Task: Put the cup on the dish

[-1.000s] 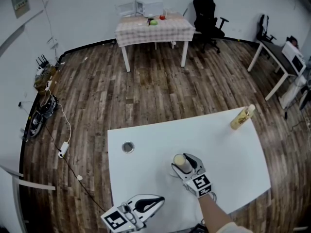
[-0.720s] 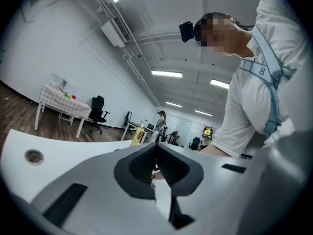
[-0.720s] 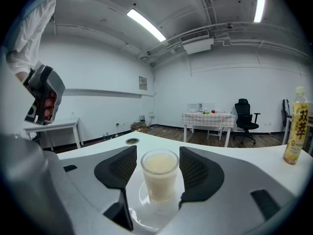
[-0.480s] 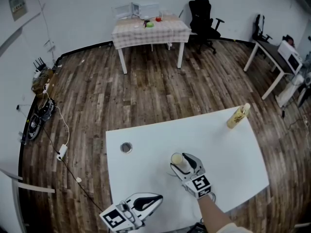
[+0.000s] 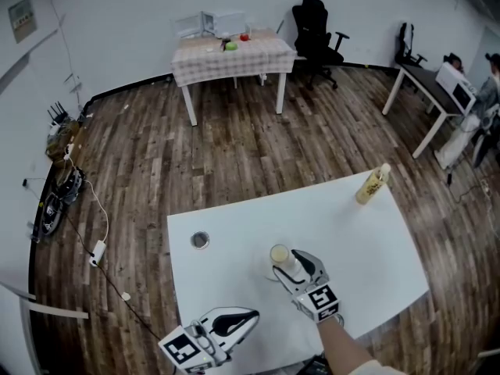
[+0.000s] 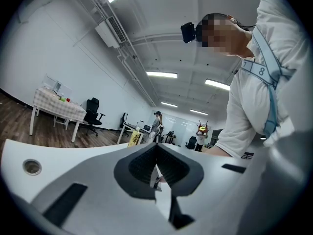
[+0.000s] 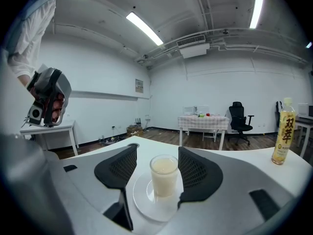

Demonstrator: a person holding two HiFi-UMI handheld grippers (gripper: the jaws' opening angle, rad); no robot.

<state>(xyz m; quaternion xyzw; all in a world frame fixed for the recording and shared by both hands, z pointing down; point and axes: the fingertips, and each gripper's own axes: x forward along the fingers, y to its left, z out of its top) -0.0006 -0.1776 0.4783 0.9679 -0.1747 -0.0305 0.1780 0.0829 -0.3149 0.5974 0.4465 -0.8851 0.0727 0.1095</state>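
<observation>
A clear cup [image 7: 164, 176] of milky liquid stands upright on a small white dish [image 7: 151, 207] on the white table [image 5: 367, 248]. My right gripper [image 7: 157, 153] is open, with one jaw on each side of the cup; a gap shows at the left pad [image 7: 120, 168], while the right pad [image 7: 195, 173] is very close to the glass. In the head view the cup [image 5: 279, 254] sits just beyond the right gripper [image 5: 291, 266]. My left gripper [image 5: 250, 317] lies near the table's front edge with its jaws together and nothing in them; the left gripper view shows it [image 6: 156, 153] the same way.
A yellow drink bottle [image 5: 372, 184] stands at the table's far right corner. A round cable hole [image 5: 200, 241] is at the table's left. Beyond the table are wooden floor, a checked table [image 5: 233, 53], an office chair [image 5: 314, 26] and cables along the left wall [image 5: 58, 198].
The head view has drifted a little, so everything sits slightly further left. The cup and both grippers keep their places on the table.
</observation>
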